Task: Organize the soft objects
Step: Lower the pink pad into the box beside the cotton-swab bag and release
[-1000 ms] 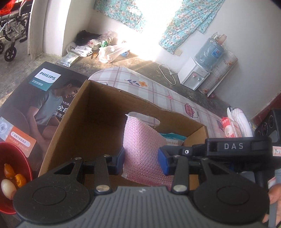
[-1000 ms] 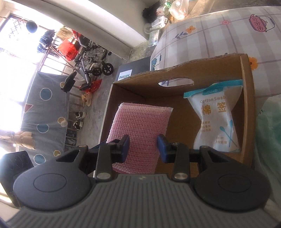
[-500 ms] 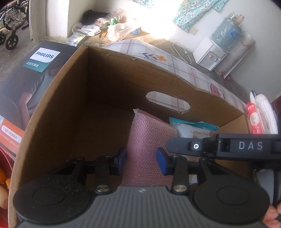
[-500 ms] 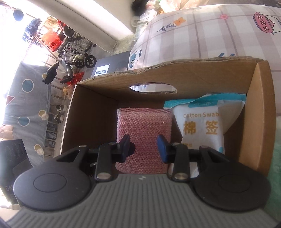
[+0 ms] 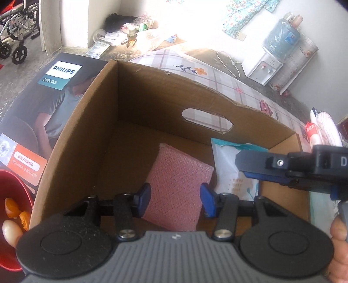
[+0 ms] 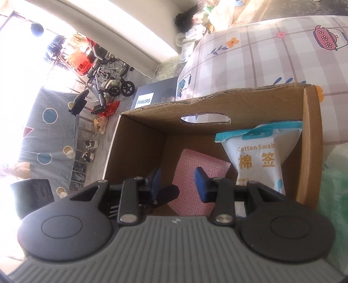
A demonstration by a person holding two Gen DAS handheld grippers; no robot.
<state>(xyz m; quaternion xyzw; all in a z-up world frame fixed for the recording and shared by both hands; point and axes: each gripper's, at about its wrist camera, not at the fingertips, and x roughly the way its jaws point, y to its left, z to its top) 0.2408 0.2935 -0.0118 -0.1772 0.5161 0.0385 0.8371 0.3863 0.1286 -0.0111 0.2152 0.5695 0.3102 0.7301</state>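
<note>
both grippers, left gripper [image 5: 175, 199] and right gripper [image 6: 177, 184], hang with fingers parted.

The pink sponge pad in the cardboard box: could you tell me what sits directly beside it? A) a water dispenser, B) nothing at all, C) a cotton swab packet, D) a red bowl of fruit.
C: the pink sponge pad lies inside the cardboard box with the white cotton swab packet standing right next to it, toward the box's right wall.

White walls [image 5: 322, 91], sunlit concrete floor [image 5: 195, 52], floral curtain [image 5: 241, 17], water dispenser [image 5: 271, 58]
</note>
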